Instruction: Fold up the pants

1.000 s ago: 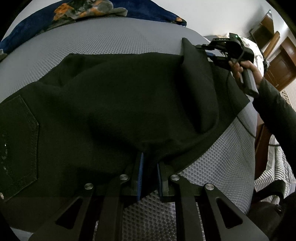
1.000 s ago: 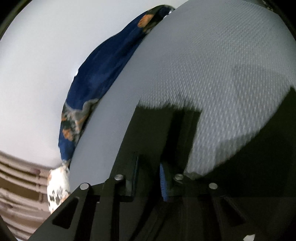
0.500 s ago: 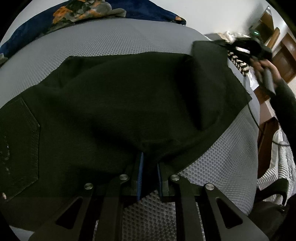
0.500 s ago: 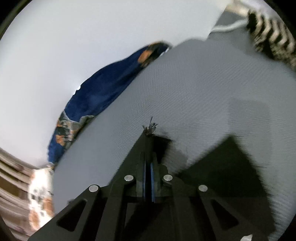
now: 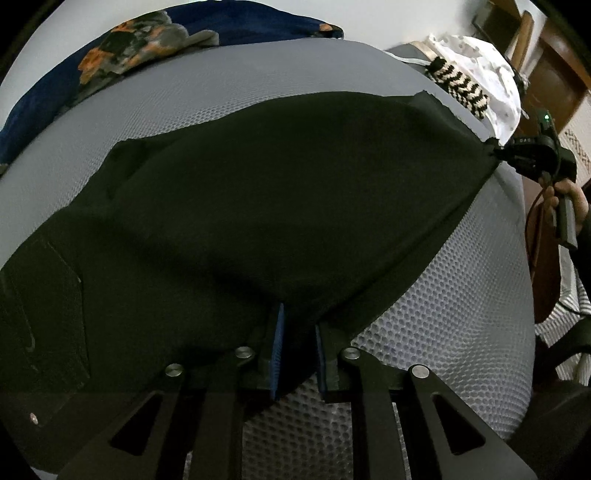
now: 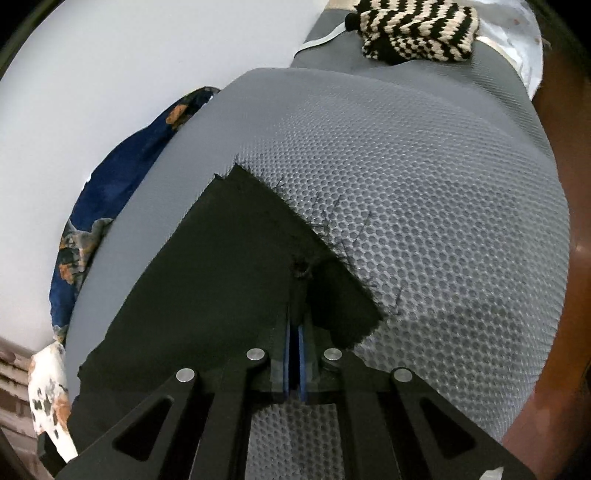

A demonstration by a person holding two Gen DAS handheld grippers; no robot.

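Note:
Black pants (image 5: pixel 258 206) lie spread over a grey mesh mattress (image 5: pixel 443 325), back pocket at the lower left. My left gripper (image 5: pixel 298 332) is shut on the pants' near edge, fabric bunched between its blue pads. My right gripper (image 6: pixel 294 295) is shut on the frayed hem corner of the pants (image 6: pixel 229 266). In the left wrist view the right gripper (image 5: pixel 496 149) pulls that corner taut out to the far right edge of the mattress.
A blue floral blanket (image 5: pixel 147 48) lies along the far edge by the white wall. A black-and-cream knit item (image 6: pixel 413 33) and white cloth (image 5: pixel 487 70) sit at the mattress end. Wooden furniture (image 5: pixel 546 74) stands to the right.
The right gripper shut on the hem corner and pulled it outward to the right, unfolding the flap that lay over the leg. The left gripper has kept its hold.

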